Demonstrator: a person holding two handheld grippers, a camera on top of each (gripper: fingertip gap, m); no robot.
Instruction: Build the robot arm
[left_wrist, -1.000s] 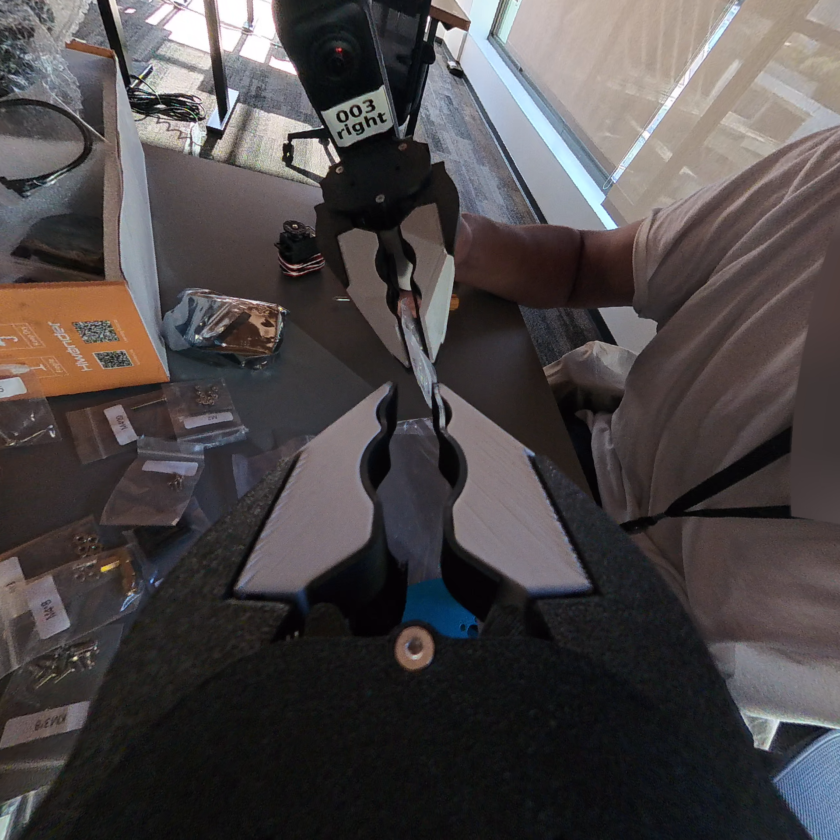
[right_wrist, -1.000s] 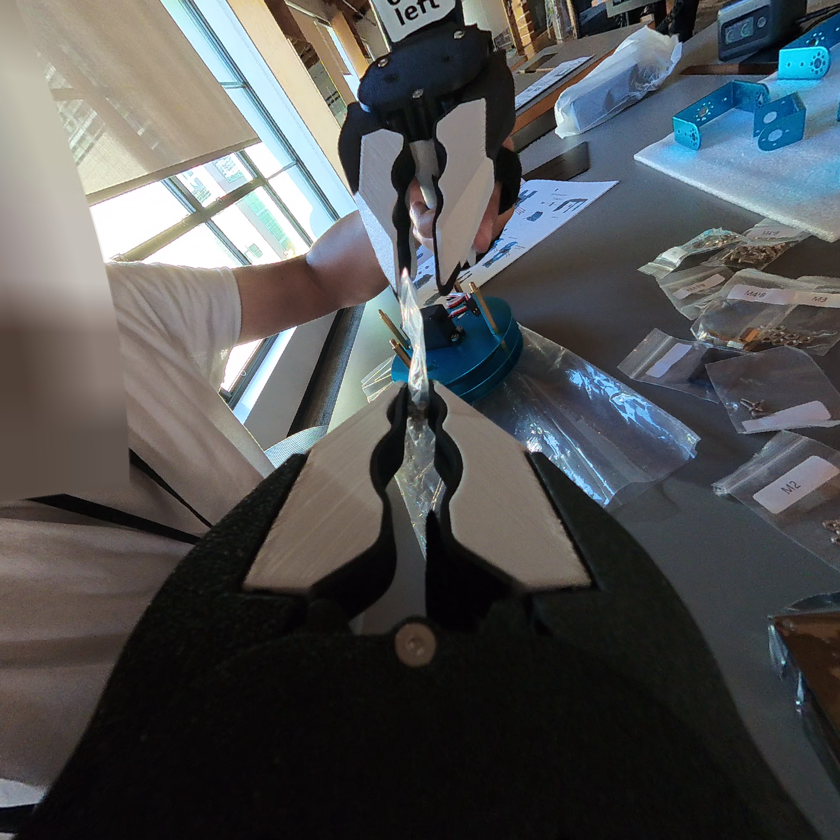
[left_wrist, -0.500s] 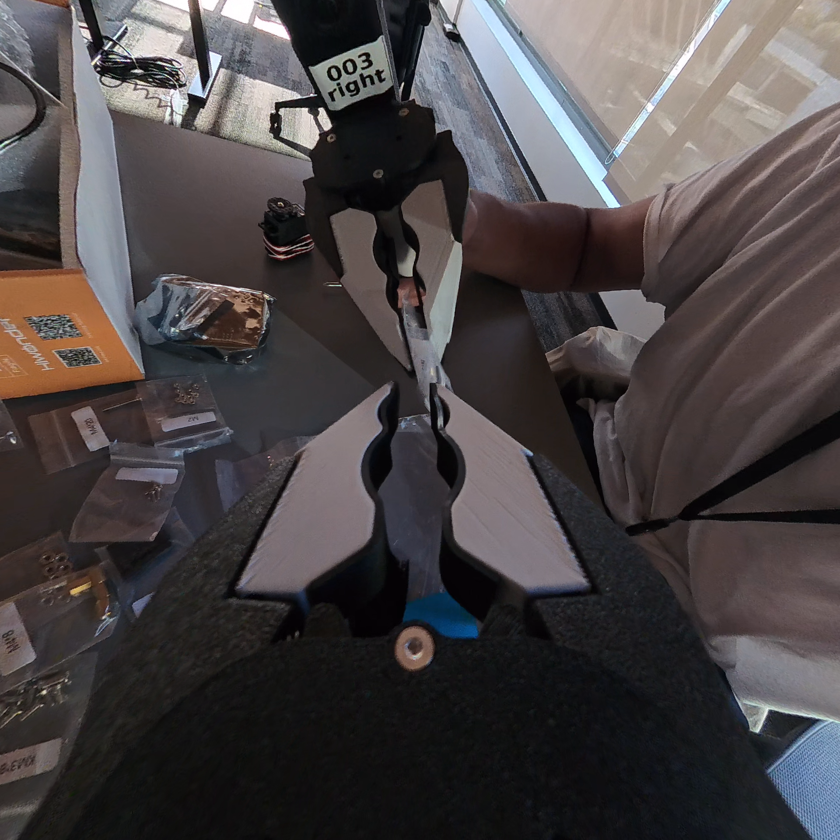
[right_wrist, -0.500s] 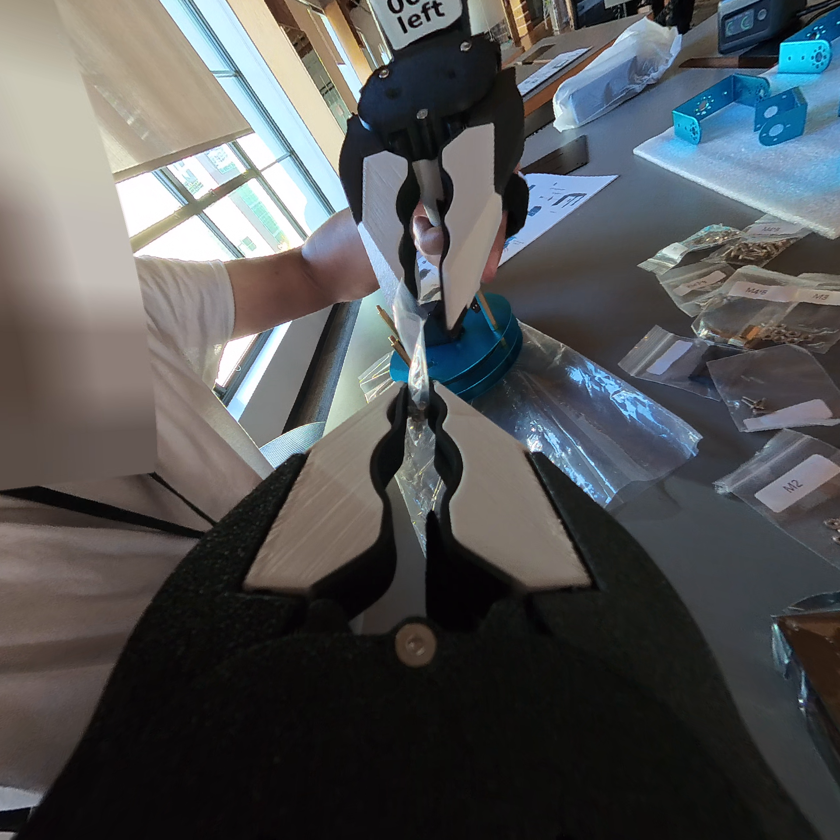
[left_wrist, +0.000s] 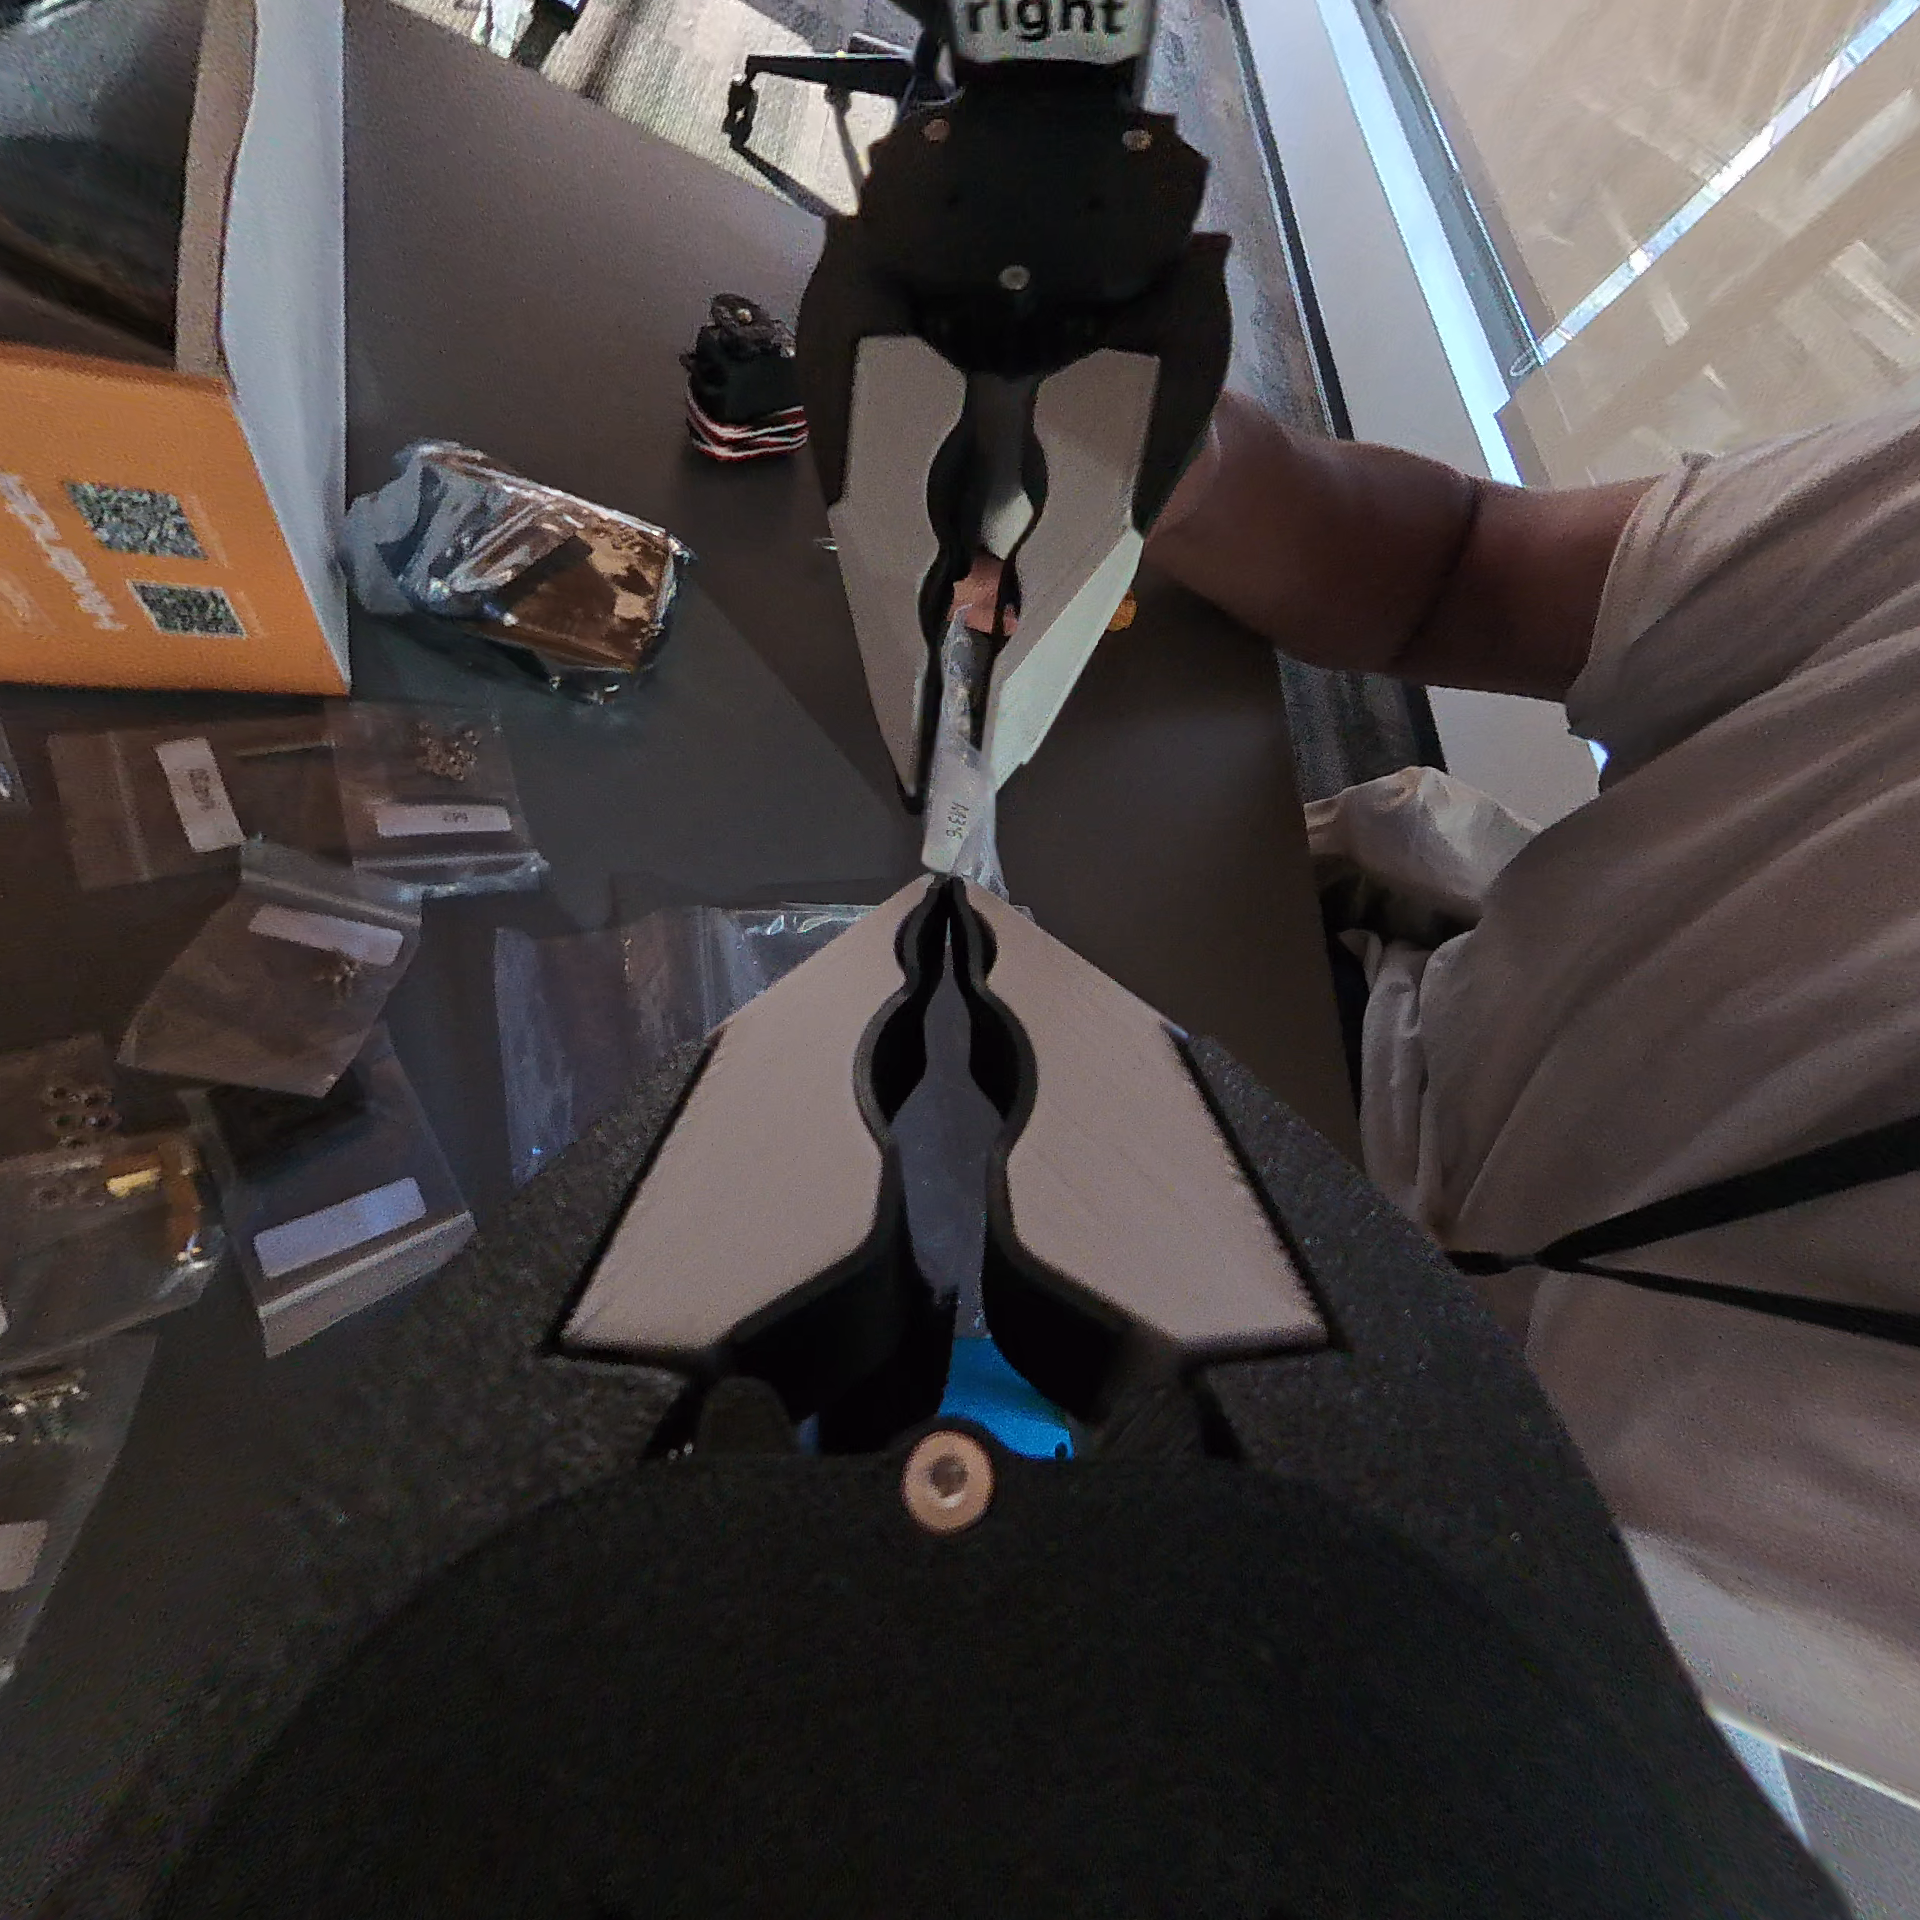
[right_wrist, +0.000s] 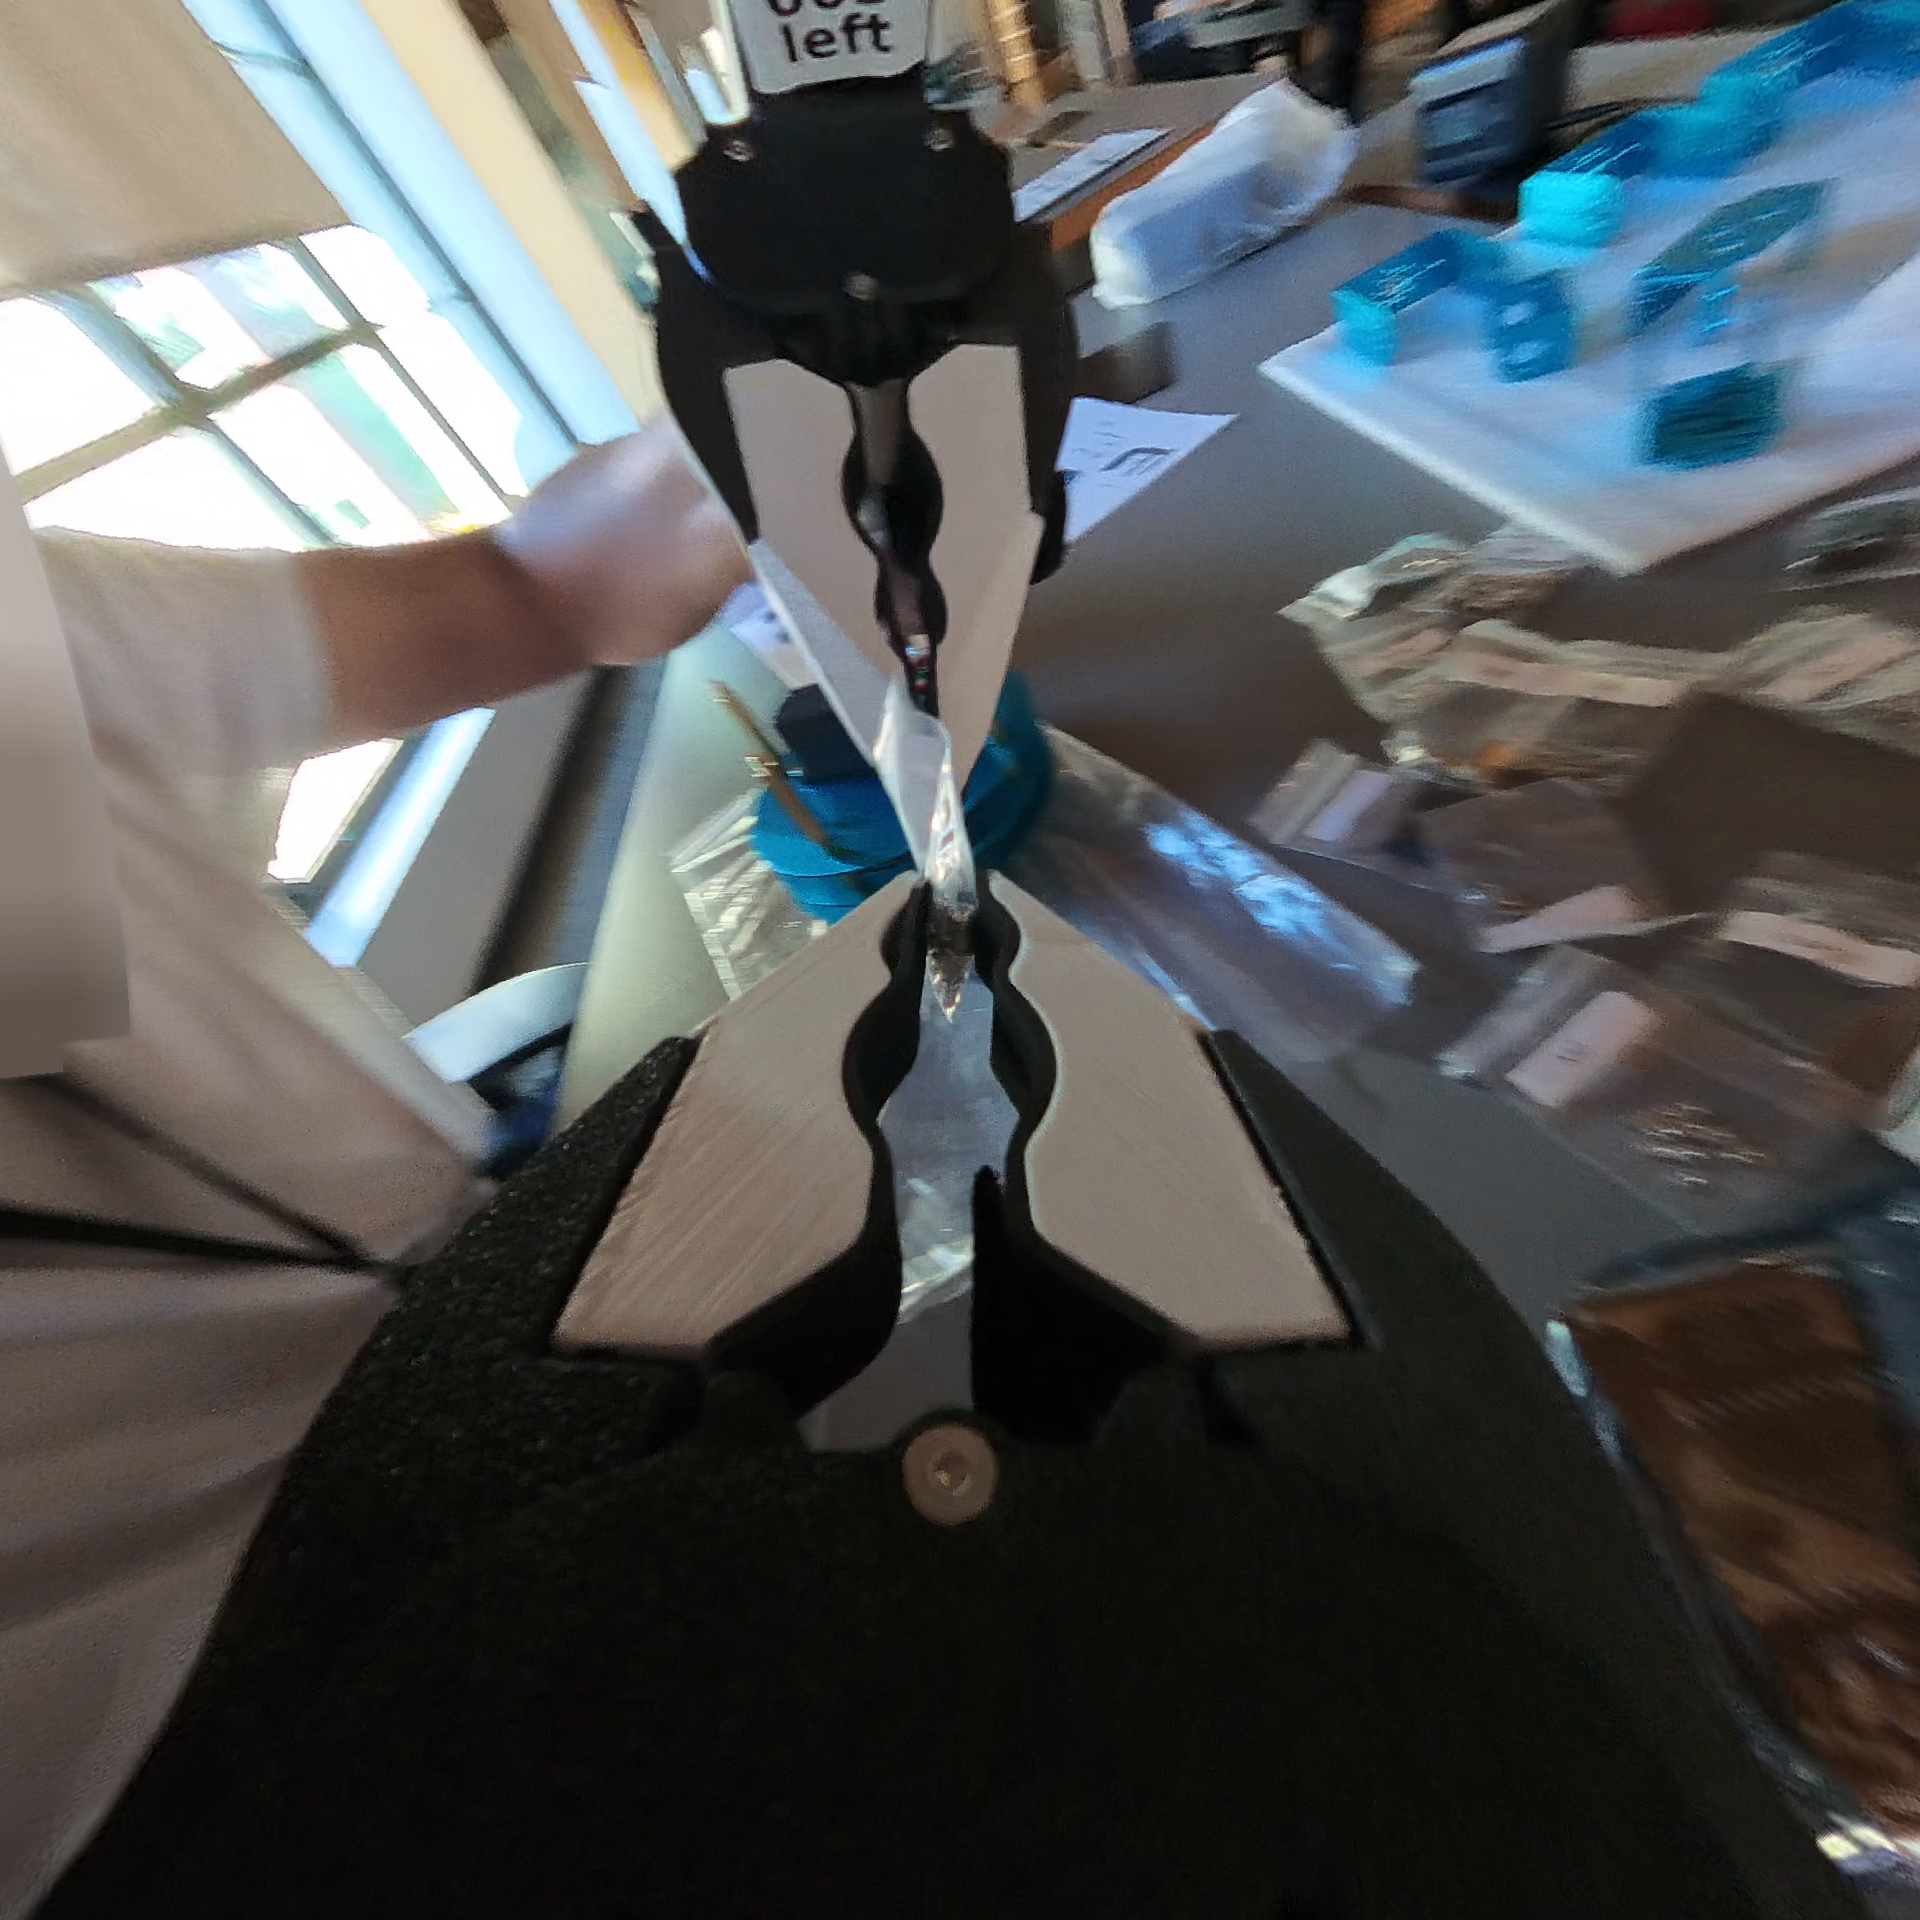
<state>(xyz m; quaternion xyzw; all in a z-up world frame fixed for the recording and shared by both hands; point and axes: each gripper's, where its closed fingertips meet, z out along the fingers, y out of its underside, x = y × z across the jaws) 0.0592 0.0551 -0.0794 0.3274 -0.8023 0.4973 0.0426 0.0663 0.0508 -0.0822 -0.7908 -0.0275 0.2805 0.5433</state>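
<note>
A small clear plastic bag (left_wrist: 958, 800) with a white label and tiny dark parts is stretched in the air between my two grippers, which face each other. My left gripper (left_wrist: 945, 883) is shut, its tips pinched on the bag's near end. My right gripper (left_wrist: 951, 795) is shut on the far end. In the right wrist view, which is blurred, the bag (right_wrist: 935, 800) runs from my right gripper (right_wrist: 951, 909) up to my left gripper (right_wrist: 930, 727). A blue round base (right_wrist: 821, 862) with brass posts stands on the table below.
An orange box (left_wrist: 125, 520), a silvery bag (left_wrist: 520, 582), a black servo (left_wrist: 743, 384) and several small bags of screws (left_wrist: 312, 956) lie to the left. A large clear bag (right_wrist: 1195, 904) and blue brackets on white foam (right_wrist: 1714, 416) show in the right wrist view. A person's forearm (left_wrist: 1351, 561) is near. The grippers are tip to tip, or close to it.
My left gripper's jaws, open before, have closed on the bag's end. The two grippers have come closer together. The right wrist view has turned blurry from motion.
</note>
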